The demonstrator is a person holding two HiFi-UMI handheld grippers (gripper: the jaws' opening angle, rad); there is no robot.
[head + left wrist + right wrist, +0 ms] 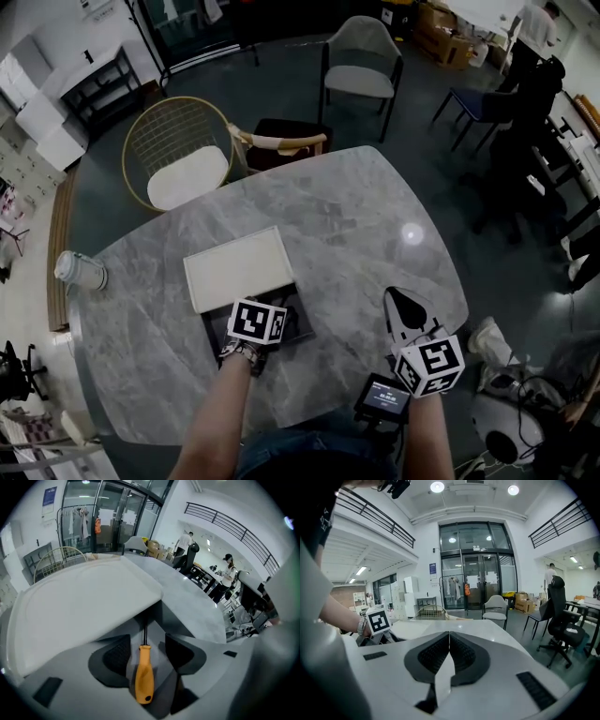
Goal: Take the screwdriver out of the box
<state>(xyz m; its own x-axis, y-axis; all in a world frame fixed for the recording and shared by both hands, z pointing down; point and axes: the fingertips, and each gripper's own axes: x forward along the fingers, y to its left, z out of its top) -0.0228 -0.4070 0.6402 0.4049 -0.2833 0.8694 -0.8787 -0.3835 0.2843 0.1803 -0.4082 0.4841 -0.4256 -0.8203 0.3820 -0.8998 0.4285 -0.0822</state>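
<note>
The screwdriver [144, 677] has an orange handle and a thin dark shaft that points in under the box's white lid [84, 606]. It lies between the jaws of my left gripper [146, 656], which stand open with a gap on either side of the handle. In the head view the left gripper [258, 323] hangs over the open black box [298, 319], and its marker cube hides the screwdriver. The white lid [239, 267] lies folded back beyond the box. My right gripper [405, 307] hovers over the table to the right, shut and empty, with its pads [461, 652] pressed together.
The grey marble table [375, 225] carries a white flask [80, 270] at its left edge and a small device with a screen [384, 396] at its front edge. A gold wire chair [178, 155] and a grey chair [361, 66] stand beyond the table.
</note>
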